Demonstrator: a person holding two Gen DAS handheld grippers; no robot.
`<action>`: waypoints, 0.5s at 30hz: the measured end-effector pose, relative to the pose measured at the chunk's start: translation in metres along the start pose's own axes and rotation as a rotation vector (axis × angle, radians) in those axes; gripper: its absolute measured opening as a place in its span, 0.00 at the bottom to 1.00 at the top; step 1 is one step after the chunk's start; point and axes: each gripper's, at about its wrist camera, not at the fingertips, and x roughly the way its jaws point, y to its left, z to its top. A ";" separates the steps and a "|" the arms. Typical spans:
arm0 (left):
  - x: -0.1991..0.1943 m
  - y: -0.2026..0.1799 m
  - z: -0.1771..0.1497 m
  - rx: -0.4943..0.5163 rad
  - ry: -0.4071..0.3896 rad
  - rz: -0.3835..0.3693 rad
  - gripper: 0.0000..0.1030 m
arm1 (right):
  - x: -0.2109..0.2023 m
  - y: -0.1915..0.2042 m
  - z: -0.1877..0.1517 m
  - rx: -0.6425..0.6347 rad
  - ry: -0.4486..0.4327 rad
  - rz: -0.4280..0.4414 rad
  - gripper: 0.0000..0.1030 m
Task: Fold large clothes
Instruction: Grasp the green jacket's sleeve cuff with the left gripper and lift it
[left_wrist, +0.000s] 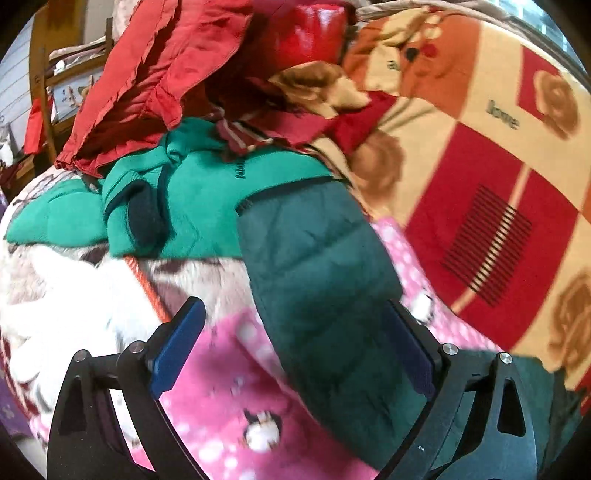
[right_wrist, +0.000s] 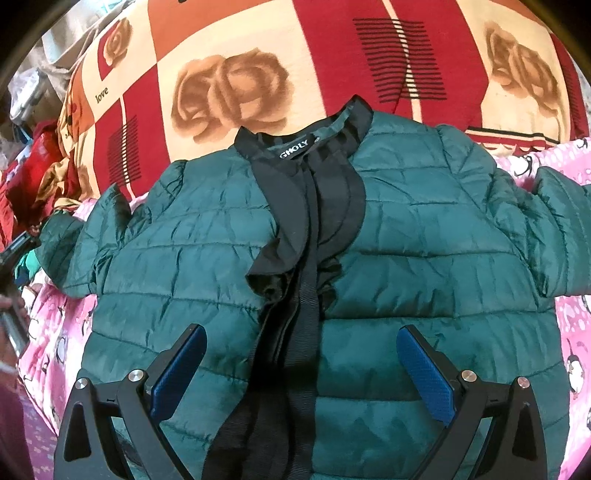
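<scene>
A dark green quilted jacket (right_wrist: 424, 258) lies spread front up on the bed, its black collar and placket (right_wrist: 306, 206) running down the middle. My right gripper (right_wrist: 301, 328) hovers open over the jacket's lower front, one blue pad on each side of the placket. In the left wrist view one sleeve (left_wrist: 314, 258) of the jacket runs down between the fingers of my left gripper (left_wrist: 293, 306). That gripper is open: the sleeve lies close to the right pad (left_wrist: 410, 350) and well clear of the left one.
A pink penguin-print sheet (left_wrist: 221, 369) lies under the jacket, with a red and cream rose blanket (right_wrist: 295, 55) beyond it. A heap of clothes sits past the sleeve: a bright green garment (left_wrist: 199, 206) and a red one (left_wrist: 147, 74). Wooden furniture (left_wrist: 44, 92) stands far left.
</scene>
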 end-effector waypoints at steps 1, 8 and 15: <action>0.007 0.002 0.003 -0.007 0.002 0.003 0.89 | 0.001 0.001 0.000 0.001 0.004 0.002 1.00; 0.049 0.002 0.011 -0.018 0.095 -0.016 0.17 | 0.010 0.008 -0.001 -0.013 0.022 -0.008 1.00; 0.013 0.001 0.008 -0.004 0.038 -0.097 0.06 | 0.009 0.007 0.000 -0.007 0.022 -0.006 1.00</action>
